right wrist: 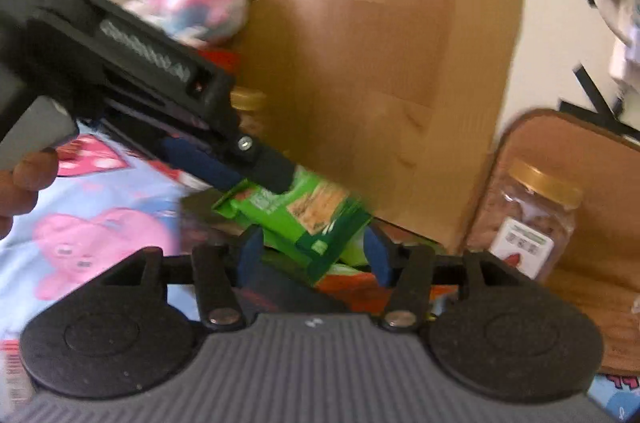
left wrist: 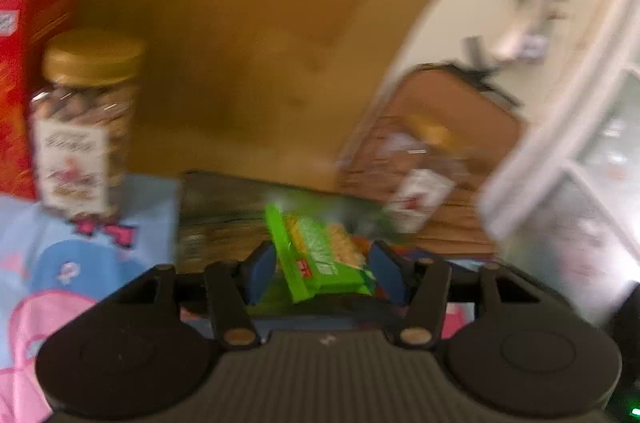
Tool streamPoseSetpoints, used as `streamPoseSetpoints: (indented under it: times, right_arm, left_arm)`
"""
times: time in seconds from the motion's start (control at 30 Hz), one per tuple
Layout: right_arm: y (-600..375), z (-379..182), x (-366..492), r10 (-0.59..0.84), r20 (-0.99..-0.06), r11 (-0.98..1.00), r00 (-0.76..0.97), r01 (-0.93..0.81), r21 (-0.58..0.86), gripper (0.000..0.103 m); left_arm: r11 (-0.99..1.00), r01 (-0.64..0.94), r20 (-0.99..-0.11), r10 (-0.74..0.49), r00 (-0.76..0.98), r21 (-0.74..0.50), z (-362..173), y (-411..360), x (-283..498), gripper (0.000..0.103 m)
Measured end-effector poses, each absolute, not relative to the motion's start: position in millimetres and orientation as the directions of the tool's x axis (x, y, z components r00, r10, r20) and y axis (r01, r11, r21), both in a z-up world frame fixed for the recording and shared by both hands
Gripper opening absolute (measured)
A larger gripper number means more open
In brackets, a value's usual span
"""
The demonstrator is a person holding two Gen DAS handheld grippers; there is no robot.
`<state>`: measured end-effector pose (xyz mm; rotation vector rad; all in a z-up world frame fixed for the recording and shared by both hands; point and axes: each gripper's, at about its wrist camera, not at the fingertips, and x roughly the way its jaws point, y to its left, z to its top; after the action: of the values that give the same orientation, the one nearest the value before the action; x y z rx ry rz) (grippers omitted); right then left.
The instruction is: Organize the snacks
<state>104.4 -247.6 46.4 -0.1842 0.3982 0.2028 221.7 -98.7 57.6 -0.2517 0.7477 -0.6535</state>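
A green snack packet sits tilted between the blue pads of my left gripper, which press on both its sides. In the right wrist view a green packet lies between the pads of my right gripper, which close on it. My left gripper reaches in from the upper left and pinches the far end of the green packaging. Motion blur hides whether this is one packet or a bundle. More green and orange wrappers lie underneath.
A gold-lidded jar and a red box stand at the left on a blue cloth with pink hearts. A wooden panel rises behind. Another jar stands on a brown tray. A person's fingers show at the left.
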Motion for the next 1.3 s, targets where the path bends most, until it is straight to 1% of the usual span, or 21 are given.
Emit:
streamPoseSetpoints:
  times: [0.03,0.17,0.27,0.4,0.53,0.6,0.7,0.73,0.77,0.9,1.1,1.3]
  right_arm:
    - [-253.1,43.4,103.6,0.142,-0.411,0.972,0.900,-0.204,-0.113,0.058]
    - [-267.5,38.0,59.9,0.180,-0.367,0.982,0.913,-0.190,0.008,0.058]
    - [-275.1,28.1,30.2,0.229,-0.353,0.972,0.907,-0.195,0.129,0.058]
    - [-277.3,10.8,16.9,0.264,-0.362,0.949,0.894,-0.173,0.265,0.058]
    - [-273.2,2.1,9.3,0.292,-0.354,0.923,0.888,-0.165,0.348,0.058]
    - [-271.9,0.1,9.9,0.276,-0.351,0.924,0.895,-0.146,0.354,0.058]
    - [-271.9,-1.8,9.8,0.227,-0.332,0.931,0.916,-0.104,0.351,0.058]
    - [-272.9,-3.6,5.0,0.213,-0.322,0.933,0.922,-0.094,0.347,0.058]
    - [-274.3,-4.1,5.1,0.213,-0.321,0.931,0.923,-0.092,0.354,0.058]
    - [-282.7,-7.3,-1.0,0.188,-0.310,0.919,0.932,-0.056,0.390,0.058]
    - [-280.4,-7.0,-1.3,0.183,-0.312,0.924,0.932,-0.055,0.378,0.058]
    - [-280.7,-7.1,-1.5,0.185,-0.312,0.922,0.932,-0.055,0.383,0.058]
  left_arm:
    - [0.771,0.453,-0.541,-0.637,0.549,-0.448,54.1,-92.2,219.9,0.053]
    - [0.701,0.488,-0.451,-0.711,0.540,-0.520,44.5,-55.4,186.2,0.053]
    - [0.687,0.503,-0.413,-0.722,0.556,-0.525,32.6,-29.3,149.3,0.053]
    - [0.746,0.461,-0.433,-0.659,0.615,-0.481,7.9,1.4,116.7,0.055]
    - [0.802,0.376,-0.475,-0.583,0.659,-0.463,-13.4,29.3,108.7,0.055]
    - [0.842,0.348,-0.480,-0.526,0.702,-0.413,-20.8,36.1,109.2,0.055]
    - [0.875,0.339,-0.475,-0.475,0.741,-0.346,-29.1,38.7,105.9,0.055]
    - [0.872,0.335,-0.481,-0.480,0.734,-0.357,-30.9,41.0,106.5,0.055]
    - [0.864,0.342,-0.465,-0.491,0.736,-0.370,-30.1,43.1,105.8,0.055]
    - [0.882,0.350,-0.439,-0.463,0.770,-0.317,-28.1,37.8,98.0,0.055]
    - [0.900,0.359,-0.428,-0.433,0.793,-0.246,-26.3,29.6,90.0,0.055]
    - [0.898,0.349,-0.431,-0.435,0.791,-0.266,-27.3,33.5,92.6,0.055]
